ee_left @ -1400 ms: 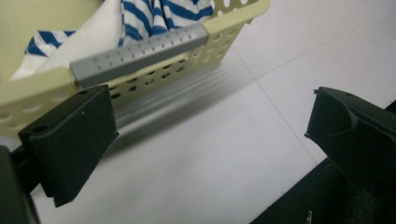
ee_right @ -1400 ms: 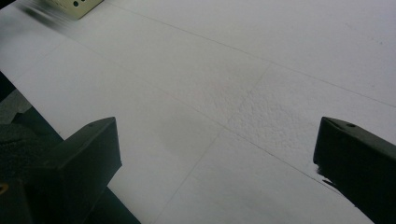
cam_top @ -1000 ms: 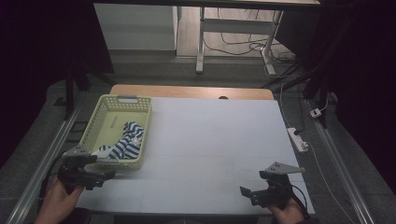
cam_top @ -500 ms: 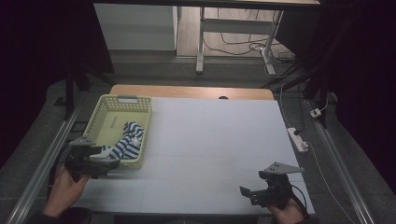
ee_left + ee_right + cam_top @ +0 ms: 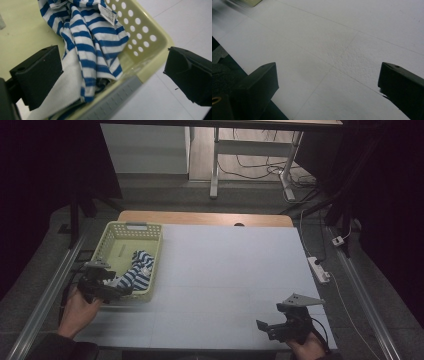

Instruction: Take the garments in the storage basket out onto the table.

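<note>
Striped shirt (image 5: 92, 47) in yellow basket (image 5: 147, 32), at 12 o'clock between spread fingers of left gripper (image 5: 112, 75), untouched. Right gripper (image 5: 327, 90) fingers spread over bare counter (image 5: 352, 37).

The left gripper (image 5: 113, 75) hung with its two black jaws spread wide apart over the near corner of a pale yellow basket (image 5: 147, 52), one jaw above the basket's inside and the other out over the white table (image 5: 175, 22). Between the jaws lay a blue-and-white striped cloth (image 5: 92, 47), bunched against the basket's holed wall, with a small white label (image 5: 108, 11) showing near its top. The cloth's plain white part ran down toward the jaw on the left of the view.
</note>
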The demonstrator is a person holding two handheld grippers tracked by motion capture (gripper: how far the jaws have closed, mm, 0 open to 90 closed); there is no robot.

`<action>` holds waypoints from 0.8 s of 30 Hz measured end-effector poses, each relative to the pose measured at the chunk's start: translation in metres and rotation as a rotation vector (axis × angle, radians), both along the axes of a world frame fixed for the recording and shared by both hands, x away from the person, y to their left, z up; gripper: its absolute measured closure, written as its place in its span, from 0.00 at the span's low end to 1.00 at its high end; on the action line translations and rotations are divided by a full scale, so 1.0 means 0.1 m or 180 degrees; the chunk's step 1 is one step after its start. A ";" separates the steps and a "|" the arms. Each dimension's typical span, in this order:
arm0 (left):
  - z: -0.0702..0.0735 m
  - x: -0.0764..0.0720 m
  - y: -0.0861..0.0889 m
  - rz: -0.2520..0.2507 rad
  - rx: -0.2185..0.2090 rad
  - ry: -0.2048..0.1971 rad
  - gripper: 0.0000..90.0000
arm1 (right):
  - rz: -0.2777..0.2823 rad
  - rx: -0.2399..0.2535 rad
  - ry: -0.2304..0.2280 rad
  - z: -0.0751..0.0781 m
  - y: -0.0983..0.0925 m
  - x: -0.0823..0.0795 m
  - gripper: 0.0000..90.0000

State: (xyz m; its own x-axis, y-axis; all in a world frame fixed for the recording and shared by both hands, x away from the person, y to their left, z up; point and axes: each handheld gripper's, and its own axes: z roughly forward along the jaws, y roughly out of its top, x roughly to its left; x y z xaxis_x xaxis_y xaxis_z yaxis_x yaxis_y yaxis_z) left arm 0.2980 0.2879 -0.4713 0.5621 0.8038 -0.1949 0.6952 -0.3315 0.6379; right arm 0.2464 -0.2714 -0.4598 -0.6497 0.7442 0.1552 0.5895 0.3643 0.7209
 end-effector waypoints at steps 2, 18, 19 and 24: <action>0.00 0.05 -0.03 -0.0009 0.0047 -0.0010 0.02 | 0.0001 0.0000 0.0005 0.00 0.00 0.00 0.03; 0.10 0.50 -0.13 0.0003 0.0216 -0.0148 0.00 | 0.0005 -0.0011 0.0018 0.00 0.00 0.00 0.03; 0.10 0.54 -0.14 0.0001 0.0235 -0.0131 0.00 | 0.0006 -0.0011 0.0018 0.00 0.00 0.00 0.03; 0.04 0.72 -0.19 -0.0066 0.0345 0.0002 0.01 | 0.0007 -0.0010 0.0021 0.00 0.00 0.00 0.03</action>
State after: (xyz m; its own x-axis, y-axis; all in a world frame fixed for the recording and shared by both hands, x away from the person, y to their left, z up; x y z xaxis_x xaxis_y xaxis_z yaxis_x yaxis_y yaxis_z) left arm 0.3700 0.2689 -0.4675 0.5787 0.8084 -0.1077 0.6878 -0.4128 0.5971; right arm 0.2466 -0.2712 -0.4599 -0.6503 0.7433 0.1572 0.5935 0.3679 0.7158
